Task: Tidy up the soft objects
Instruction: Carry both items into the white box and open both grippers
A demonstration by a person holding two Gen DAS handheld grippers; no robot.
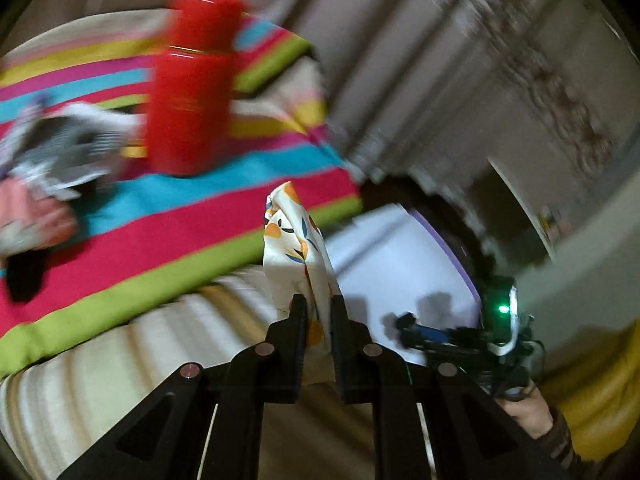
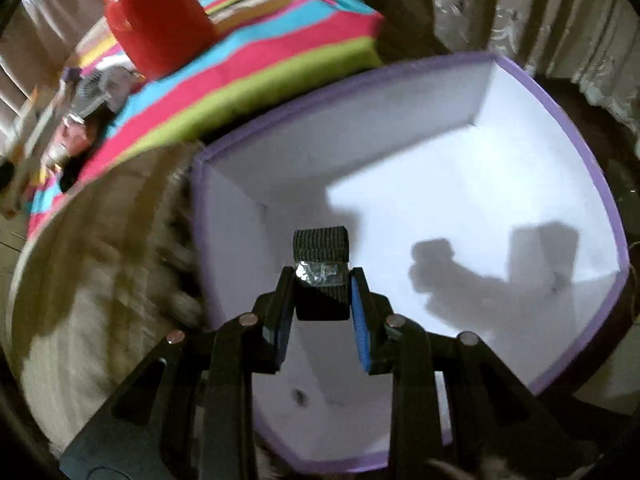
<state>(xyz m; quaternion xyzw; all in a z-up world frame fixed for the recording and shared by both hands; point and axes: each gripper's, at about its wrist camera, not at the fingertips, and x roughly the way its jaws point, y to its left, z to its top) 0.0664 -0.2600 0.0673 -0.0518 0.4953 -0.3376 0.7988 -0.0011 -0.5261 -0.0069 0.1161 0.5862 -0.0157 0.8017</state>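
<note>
1. The left gripper (image 1: pixel 319 312) is clenched on a white cloth with orange and blue leaf print (image 1: pixel 294 240), its folds standing up between the narrow jaws, near the striped blanket's edge
2. The right gripper (image 2: pixel 322 286) grasps a dark ribbed fabric roll with a shiny label (image 2: pixel 320 264), held over the storage bin
3. The white storage bin with purple trim (image 2: pixel 552 120) shows bare walls and floor with shadows
4. On the striped blanket (image 1: pixel 192 216), far left, stand a glossy red canister (image 1: pixel 188 108) and a blurred heap of clothes (image 1: pixel 60 156)
</note>
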